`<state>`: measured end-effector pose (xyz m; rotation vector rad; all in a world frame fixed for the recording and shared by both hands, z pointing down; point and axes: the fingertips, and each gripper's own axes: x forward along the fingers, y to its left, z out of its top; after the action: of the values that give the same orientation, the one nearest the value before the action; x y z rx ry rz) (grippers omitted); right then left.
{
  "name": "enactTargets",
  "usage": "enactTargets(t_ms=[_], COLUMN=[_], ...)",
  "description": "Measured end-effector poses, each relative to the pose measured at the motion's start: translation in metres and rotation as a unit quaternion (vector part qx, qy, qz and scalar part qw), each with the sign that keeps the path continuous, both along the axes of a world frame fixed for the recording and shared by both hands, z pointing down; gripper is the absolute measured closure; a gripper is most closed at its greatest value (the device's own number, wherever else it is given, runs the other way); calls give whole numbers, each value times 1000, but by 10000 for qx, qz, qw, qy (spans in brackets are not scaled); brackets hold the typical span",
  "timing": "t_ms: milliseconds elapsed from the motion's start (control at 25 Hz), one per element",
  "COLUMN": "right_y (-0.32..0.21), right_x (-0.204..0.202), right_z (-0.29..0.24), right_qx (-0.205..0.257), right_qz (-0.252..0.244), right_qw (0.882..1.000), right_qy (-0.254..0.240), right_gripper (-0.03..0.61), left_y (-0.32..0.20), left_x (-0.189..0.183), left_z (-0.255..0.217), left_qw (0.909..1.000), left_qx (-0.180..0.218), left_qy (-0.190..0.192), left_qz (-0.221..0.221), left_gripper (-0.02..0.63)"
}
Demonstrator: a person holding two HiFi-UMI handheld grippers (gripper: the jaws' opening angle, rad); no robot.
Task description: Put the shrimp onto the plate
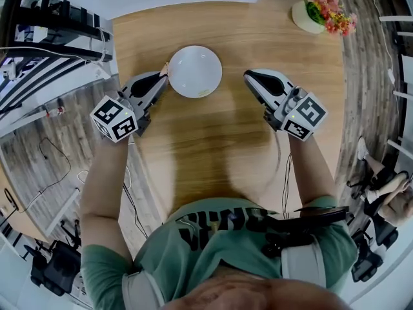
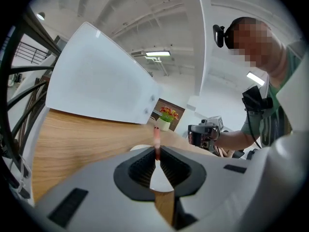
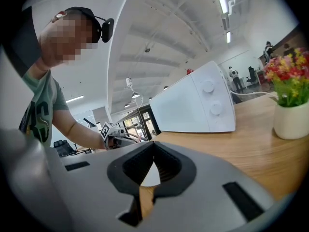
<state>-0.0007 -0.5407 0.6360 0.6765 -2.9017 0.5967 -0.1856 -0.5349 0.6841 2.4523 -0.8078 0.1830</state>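
Shrimp sits pinched at the jaw tips of the left gripper, which is narrowed onto it right at the left rim of the white plate. To finish well, I judge it should be carried over the plate's middle and lowered close before the jaws part, so that it cannot roll onto the table. Beyond the plate's right side the right gripper hangs empty with its jaws together, its forearm outstretched and angled toward the plate.
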Motion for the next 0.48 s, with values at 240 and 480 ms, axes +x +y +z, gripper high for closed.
enactTargets(t_ms=[240,480], right_y=[4,7], right_x=[0,1], right_z=[5,9], right_qx=[-49,-91], right_qz=[-4,-15], right_qw=[10000,9999], right_qy=[-67,-95], right_gripper=[574,574], left_y=[-1,-7], left_x=[17,24], left_z=[22,28], left_qw=[9996,9987], left_qx=[-127,-116], left_qy=[-253,-457], left_qz=[-84,-189], left_gripper=[580,580])
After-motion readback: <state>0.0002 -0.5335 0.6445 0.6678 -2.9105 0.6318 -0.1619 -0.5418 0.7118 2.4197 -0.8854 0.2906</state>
